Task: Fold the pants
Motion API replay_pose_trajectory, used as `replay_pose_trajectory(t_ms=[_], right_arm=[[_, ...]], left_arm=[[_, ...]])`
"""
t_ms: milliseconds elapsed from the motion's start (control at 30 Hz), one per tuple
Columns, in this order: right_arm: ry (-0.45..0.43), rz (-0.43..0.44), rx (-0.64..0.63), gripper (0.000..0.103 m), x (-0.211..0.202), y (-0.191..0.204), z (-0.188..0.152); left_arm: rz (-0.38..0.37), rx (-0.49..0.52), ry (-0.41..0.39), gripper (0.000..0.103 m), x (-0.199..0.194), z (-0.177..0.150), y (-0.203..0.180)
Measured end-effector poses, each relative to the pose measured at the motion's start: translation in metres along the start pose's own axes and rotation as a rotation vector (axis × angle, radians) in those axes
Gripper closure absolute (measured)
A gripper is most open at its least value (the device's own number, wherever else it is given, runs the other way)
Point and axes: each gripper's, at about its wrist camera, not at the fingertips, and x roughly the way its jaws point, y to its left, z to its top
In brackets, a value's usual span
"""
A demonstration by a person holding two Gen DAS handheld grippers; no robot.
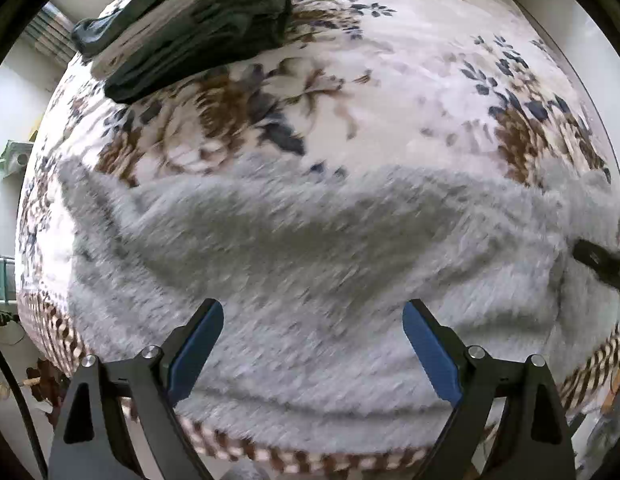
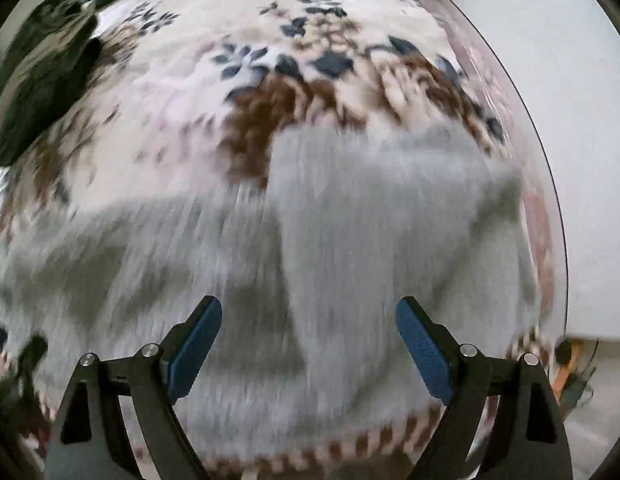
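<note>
Pants (image 1: 310, 264) lie spread on your blanket (image 1: 410, 92); both grippers, left (image 1: 313, 344) and right (image 2: 309, 342), gape empty above them. Only the right view shows their folded edge.

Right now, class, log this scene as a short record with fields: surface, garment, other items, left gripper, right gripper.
surface: floral blanket
garment: grey fuzzy pants, lying on the blanket, creased
other items: dark folded clothes at the far left of the blanket
left gripper: open, above the pants, nothing between the jaws
right gripper: open, above the pants, nothing held
</note>
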Motion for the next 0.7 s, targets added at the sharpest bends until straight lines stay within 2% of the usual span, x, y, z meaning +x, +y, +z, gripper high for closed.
replay_pose_trajectory(t_ms=[67,133,167,200,267,367,467,500,533,600,667,700], right_arm=[[0.032,-0.055,-0.045,0.013,0.029,0.001,0.033],[0.043,-0.122,-0.062,0.022,0.042,-0.001,0.041],[0.033,-0.115,-0.036,0.040,0.037,-0.012,0.040],[0.021,-0.097,0.002,0.062,0.031,-0.021,0.036],[-0.025,-0.111,0.111,0.093,0.009,-0.053,0.022],[-0.056,-0.056,0.333,0.093,-0.017,-0.116,-0.012],[-0.039,-0.046,0.550,0.093,-0.016,-0.182,-0.052],[-0.021,-0.061,0.622,0.093,-0.010,-0.202,-0.067],[0.005,-0.036,0.691,0.093,0.002,-0.221,-0.079],[0.090,0.040,0.763,0.092,0.029,-0.239,-0.095],[0.158,0.077,0.821,0.091,0.051,-0.252,-0.110],[0.157,0.077,0.836,0.084,0.052,-0.255,-0.114]], left_arm=[[0.021,0.021,-0.014,0.011,0.001,0.007,-0.013],[0.032,0.040,-0.025,0.011,-0.002,0.010,-0.023],[0.030,0.047,-0.025,0.011,-0.001,0.012,-0.029],[0.026,0.050,-0.023,0.011,-0.002,0.013,-0.033],[0.014,0.056,-0.023,0.011,-0.005,0.012,-0.040],[-0.006,0.065,-0.025,0.011,-0.009,0.008,-0.052],[-0.019,0.079,-0.020,0.011,-0.011,0.002,-0.067],[-0.023,0.080,-0.020,0.011,-0.011,0.000,-0.072],[-0.024,0.079,-0.022,0.011,-0.011,-0.003,-0.078],[-0.035,0.080,-0.032,0.011,-0.011,-0.005,-0.086],[-0.032,0.091,-0.044,0.011,-0.010,-0.008,-0.097],[-0.037,0.095,-0.044,0.011,-0.008,-0.008,-0.100]])
